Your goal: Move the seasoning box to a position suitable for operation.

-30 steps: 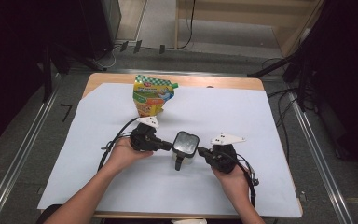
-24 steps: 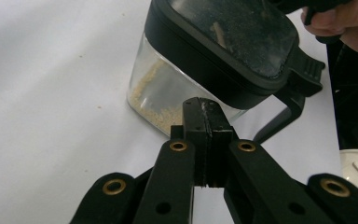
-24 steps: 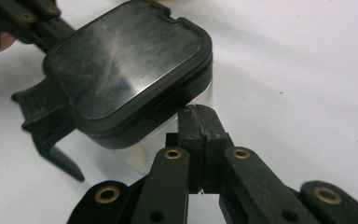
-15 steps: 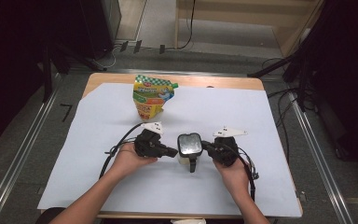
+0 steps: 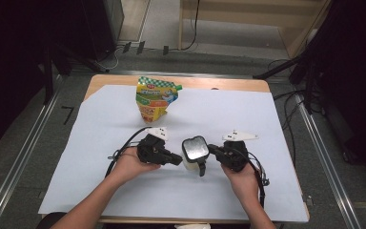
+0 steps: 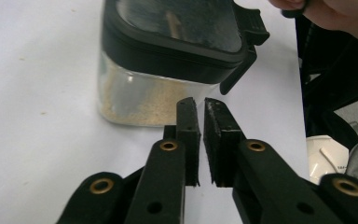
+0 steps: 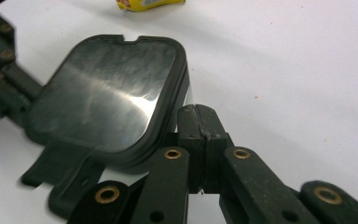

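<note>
Now both grippers beside container (image 5: 195, 151)

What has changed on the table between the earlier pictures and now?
The left gripper has just opened its jaws slightly, with nothing between them. The container, the right gripper with shut jaws beside it, and the pouch stayed in place.

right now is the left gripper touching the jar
Cannot tell. In the left gripper view the left gripper, jaws slightly parted, ends right in front of the jar, with no plain contact or gap.
</note>
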